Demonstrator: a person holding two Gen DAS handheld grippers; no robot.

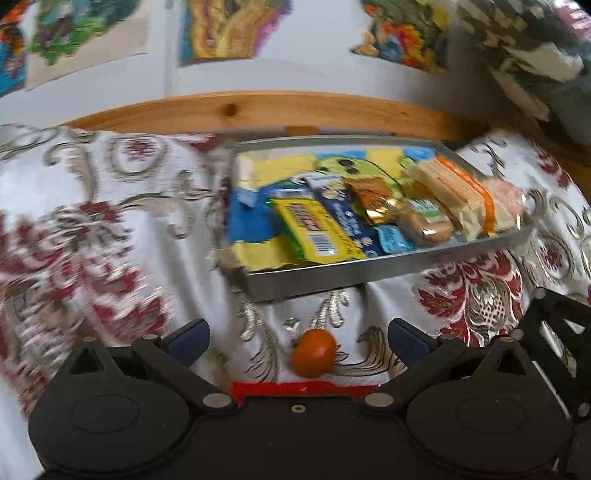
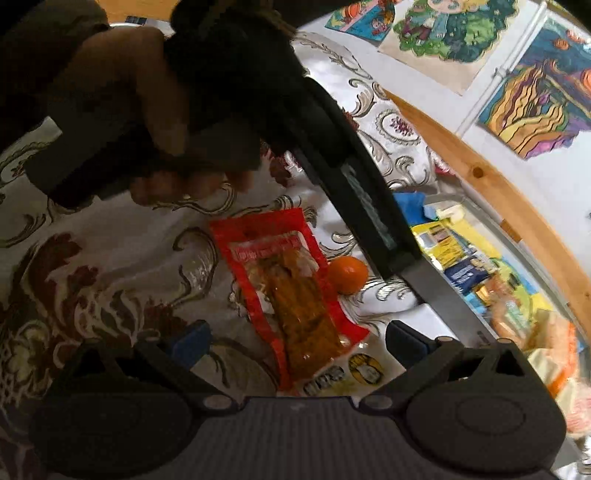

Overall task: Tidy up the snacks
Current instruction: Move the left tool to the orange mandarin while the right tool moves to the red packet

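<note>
Underneath everything: a white cloth (image 1: 110, 192) with red-and-silver floral brocade, covering the bench. A pine rail (image 1: 229, 109) runs along the far side, then a white wall with coloured drawings (image 1: 229, 29) taped up; three show in the left wrist view, three in the right wrist view.

Landmark: one metal tray (image 1: 388, 264). It sits on the cloth just short of the pine rail. Inside it, on a yellow-and-blue printed liner, a packed row of wrapped snacks touching each other: one yellow pack (image 1: 317, 229) with a barcode, one dark blue pack (image 1: 347, 218), one gold-and-orange wrapper (image 1: 373, 199), one small round biscuit pack (image 1: 424, 221), one cream-and-orange bar (image 1: 454, 192), one pink item (image 1: 506, 195) at the end. Six by my count; motion blur makes that approximate.

Outside the tray, on the near side of it: one mandarin (image 1: 314, 352) and one red snack pouch (image 2: 291, 291) with a clear window showing brownish strips. Mandarin lies just beside the pouch edge, between pouch and tray.

Left gripper (image 1: 297, 338): jaws spread wide, holding nothing, mandarin sitting on the cloth between them, apart from both. A strip of the red pouch shows under its body.

Right gripper (image 2: 295, 341): jaws spread wide, nothing held, straddling the near end of the pouch.

The right wrist view also shows a hand (image 2: 166, 122) holding the other gripper, above the cloth on the side of the pouch away from the tray.
</note>
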